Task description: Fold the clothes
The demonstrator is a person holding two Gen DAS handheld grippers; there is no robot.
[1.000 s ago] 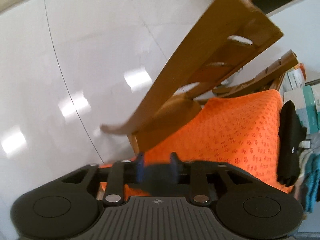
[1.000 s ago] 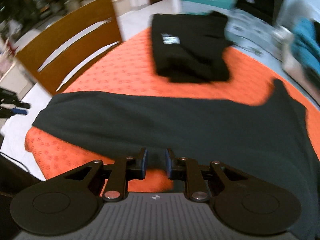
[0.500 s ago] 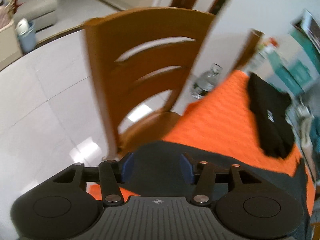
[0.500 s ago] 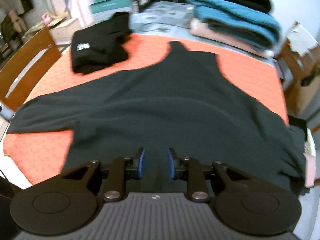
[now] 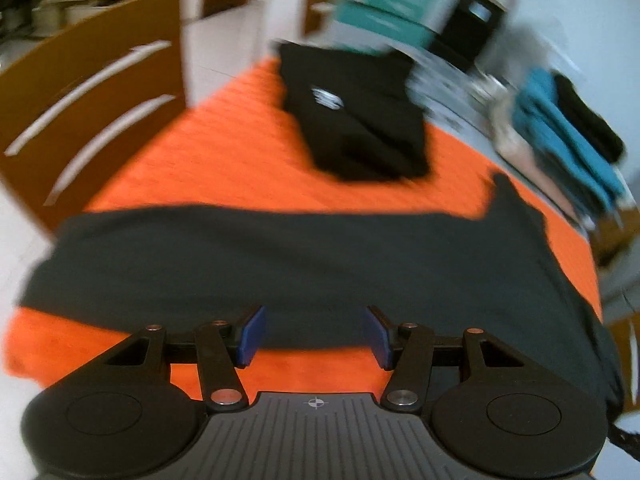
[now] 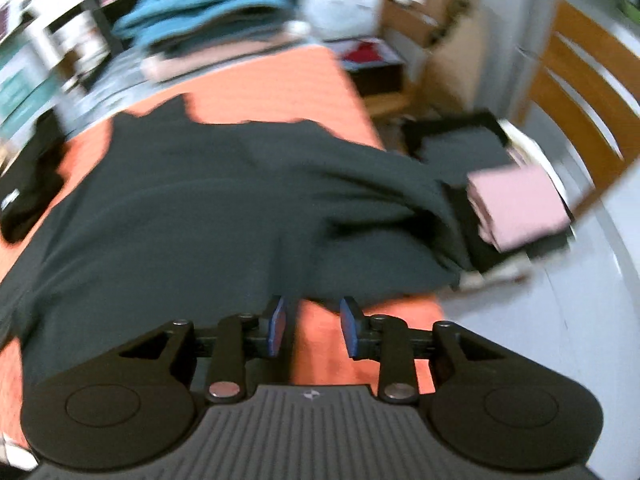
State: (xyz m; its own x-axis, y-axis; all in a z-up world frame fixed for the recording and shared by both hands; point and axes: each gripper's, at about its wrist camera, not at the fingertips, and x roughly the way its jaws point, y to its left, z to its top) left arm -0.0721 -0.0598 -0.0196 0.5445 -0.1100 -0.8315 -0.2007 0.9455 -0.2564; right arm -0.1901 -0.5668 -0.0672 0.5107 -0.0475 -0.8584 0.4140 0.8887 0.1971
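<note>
Blue-padded tools [image 5: 314, 334] [image 6: 314, 326] agape (seemingly empty) over shirt [image 5: 280, 264].

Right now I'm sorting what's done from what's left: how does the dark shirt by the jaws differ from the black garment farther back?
The dark shirt lies spread flat across the orange cloth; the black garment is folded compact. The shirt looks plain; the folded one shows a white print. Both rest on the orange cloth.

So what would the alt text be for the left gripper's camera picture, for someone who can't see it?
A dark shirt lies spread flat on an orange tablecloth, with the left gripper open just above its near edge. Behind it sits a folded black garment, and a wooden chair stands to the left; the picture is blurred.
</note>
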